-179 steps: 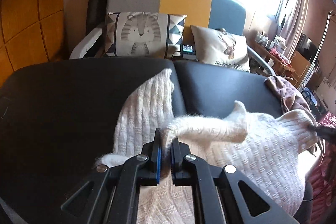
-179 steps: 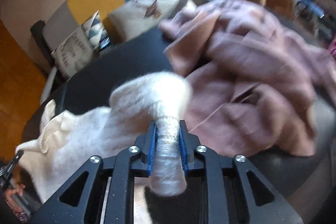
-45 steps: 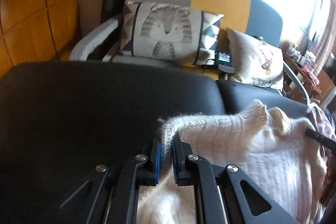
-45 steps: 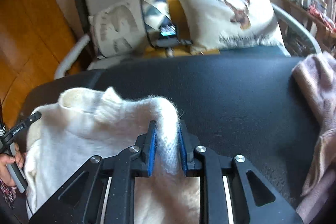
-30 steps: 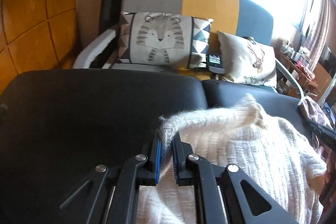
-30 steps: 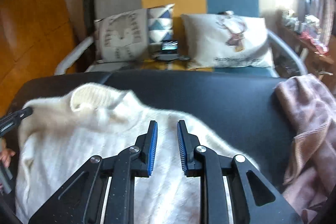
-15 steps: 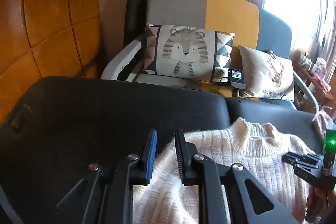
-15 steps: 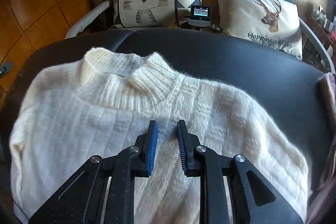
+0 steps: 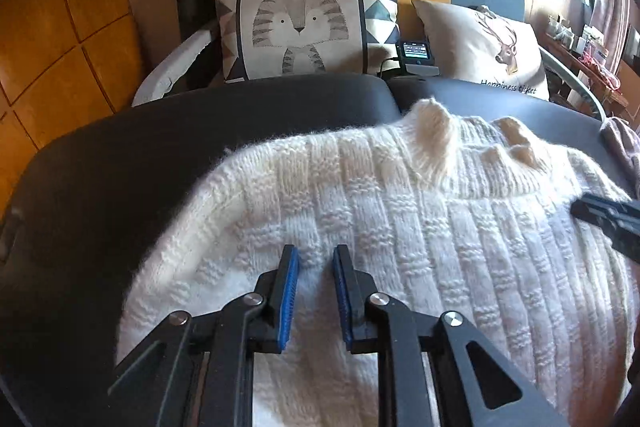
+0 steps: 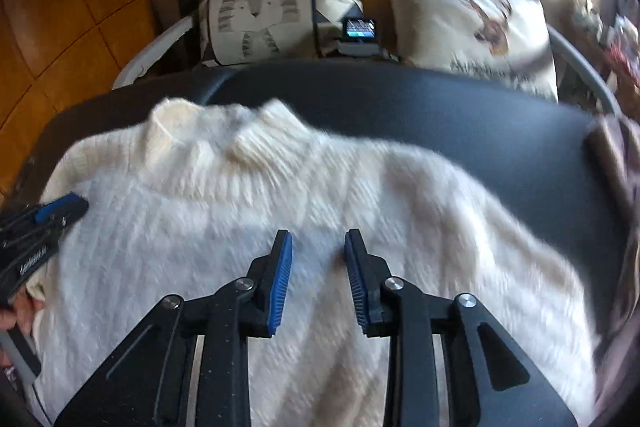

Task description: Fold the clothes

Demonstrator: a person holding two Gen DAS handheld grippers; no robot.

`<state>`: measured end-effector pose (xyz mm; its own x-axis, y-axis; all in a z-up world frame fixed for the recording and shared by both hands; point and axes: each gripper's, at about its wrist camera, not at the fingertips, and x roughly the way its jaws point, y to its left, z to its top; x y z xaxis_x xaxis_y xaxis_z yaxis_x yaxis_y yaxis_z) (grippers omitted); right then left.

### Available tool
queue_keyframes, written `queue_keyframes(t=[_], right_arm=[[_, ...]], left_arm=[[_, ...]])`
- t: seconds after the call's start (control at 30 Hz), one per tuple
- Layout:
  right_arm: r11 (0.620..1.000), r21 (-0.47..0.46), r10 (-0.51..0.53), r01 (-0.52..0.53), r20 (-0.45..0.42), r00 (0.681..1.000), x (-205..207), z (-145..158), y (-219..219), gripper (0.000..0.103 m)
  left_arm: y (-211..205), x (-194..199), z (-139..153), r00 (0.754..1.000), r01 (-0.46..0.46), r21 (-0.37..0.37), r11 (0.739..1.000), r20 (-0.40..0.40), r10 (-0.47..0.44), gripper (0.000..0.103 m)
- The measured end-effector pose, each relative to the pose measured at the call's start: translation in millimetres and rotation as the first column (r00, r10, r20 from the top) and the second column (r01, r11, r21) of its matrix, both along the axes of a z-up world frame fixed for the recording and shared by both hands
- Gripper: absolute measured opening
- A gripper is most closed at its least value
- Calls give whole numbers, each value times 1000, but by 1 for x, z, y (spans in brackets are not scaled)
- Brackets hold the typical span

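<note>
Both the left gripper [image 9: 314, 259] and right gripper [image 10: 318, 243] have let go and now hover open over the sweater [image 9: 400, 227], which is spread flat on the counter [image 9: 120, 167], ready for folding.

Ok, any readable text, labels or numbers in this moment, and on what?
"Happiness ticket" (second word unsure): deer cushion, along its lower edge.
Small device screen between the cushions: lit, characters too small to read.
White lettering on the left tongs, seen from the right wrist: too blurred to read.
</note>
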<state>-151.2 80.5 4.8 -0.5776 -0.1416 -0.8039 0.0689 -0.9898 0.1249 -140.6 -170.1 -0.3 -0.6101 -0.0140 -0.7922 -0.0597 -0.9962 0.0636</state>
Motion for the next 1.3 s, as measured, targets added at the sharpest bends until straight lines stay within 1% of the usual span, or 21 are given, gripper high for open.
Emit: queue_keyframes(t=[0.07, 0.1, 0.17, 0.23, 0.3, 0.37, 0.43, 0.53, 0.8, 0.83, 0.9, 1.0, 1.1, 1.13, 1.2, 1.27, 1.3], right_arm=[[1000, 13, 3, -3, -23, 1000, -1, -2, -1, 31], [1000, 28, 8, -7, -30, 1000, -5, -3, -3, 34], [998, 59, 16, -14, -43, 999, -12, -4, -8, 37], [998, 52, 20, -18, -45, 999, -22, -4, -8, 37], [1000, 25, 17, -16, -45, 999, -34, -3, -5, 37], [1000, 17, 20, -19, -49, 999, -45, -4, -4, 37], [999, 27, 24, -22, -56, 998, -51, -5, -6, 38], [999, 38, 26, -23, -65, 998, -59, -5, -10, 38], [999, 47, 7, -3, -89, 996, -77, -7, -16, 39], [999, 52, 6, -2, -91, 996, -79, -7, -17, 39], [998, 58, 5, 0, -93, 996, -82, -7, -18, 40], [997, 82, 7, 1, -92, 996, -83, -6, -21, 40], [995, 97, 7, 2, -91, 996, -83, -6, -22, 41], [995, 98, 7, 2, -91, 996, -82, -5, -22, 41], [994, 107, 7, 3, -87, 996, -82, -5, -23, 42], [989, 151, 8, 2, -70, 998, -81, -2, -26, 46], [985, 173, 9, 2, -61, 998, -80, -1, -28, 56]], left_arm=[[0, -5, -1, 1000, -13, 7, 1000, -11, 13, 18], [1, -8, -1, 1000, -19, 8, 1000, -20, 19, 18], [5, -12, 0, 999, -21, -12, 1000, -34, 21, 18], [5, -15, 0, 999, -23, -30, 999, -43, 22, 18], [1, -24, -1, 999, -33, -17, 999, -42, 32, 18], [-6, -34, -2, 998, -44, 4, 999, -41, 44, 18], [-10, -43, -2, 998, -51, 11, 999, -43, 52, 20], [-13, -52, -3, 998, -51, 14, 999, -46, 51, 20], [-24, -69, -6, 998, -41, 62, 997, -52, 44, 20], [-24, -70, -6, 998, -40, 65, 997, -53, 44, 20], [-20, -69, -5, 997, -43, 37, 998, -55, 45, 21], [-12, -64, 1, 998, -61, -16, 998, -31, 60, 20], [0, -37, 23, 999, -33, 72, 997, -15, 34, 20], [5, -25, 29, 1000, -16, 80, 997, -17, 17, 20], [19, -2, 35, 1000, 27, 69, 997, -14, -26, 20], [32, 18, 35, 999, 54, 49, 997, -1, -54, 20], [36, 26, 33, 998, 58, 39, 998, 8, -59, 20]])
